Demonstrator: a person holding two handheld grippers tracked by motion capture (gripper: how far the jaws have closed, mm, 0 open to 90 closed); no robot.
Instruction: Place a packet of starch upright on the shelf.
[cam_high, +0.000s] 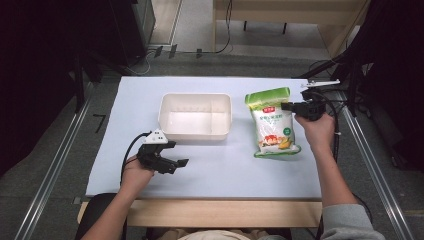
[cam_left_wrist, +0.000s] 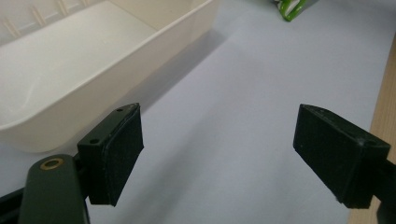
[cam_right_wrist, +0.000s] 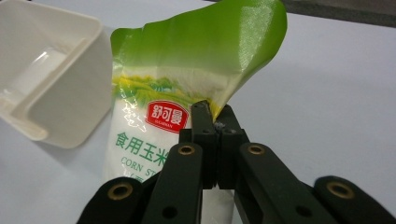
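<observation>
A green and white bag of corn starch (cam_high: 272, 122) lies on the white table, right of a white plastic bin (cam_high: 195, 116). My right gripper (cam_high: 286, 106) is shut on the bag's upper right edge; in the right gripper view its jaws pinch the bag (cam_right_wrist: 187, 84) just under the green top, with the bin (cam_right_wrist: 51, 79) at the left. My left gripper (cam_high: 181, 163) rests near the table's front left, below the bin, open with nothing between its fingers (cam_left_wrist: 116, 154). The bin's wall (cam_left_wrist: 121, 60) runs past at the upper left of the left gripper view.
The white table top (cam_high: 225, 165) ends in a wooden front edge (cam_high: 225, 210). Metal rails (cam_high: 55, 165) flank the table on both sides. Cables and dark stands (cam_high: 350, 70) crowd the far right corner.
</observation>
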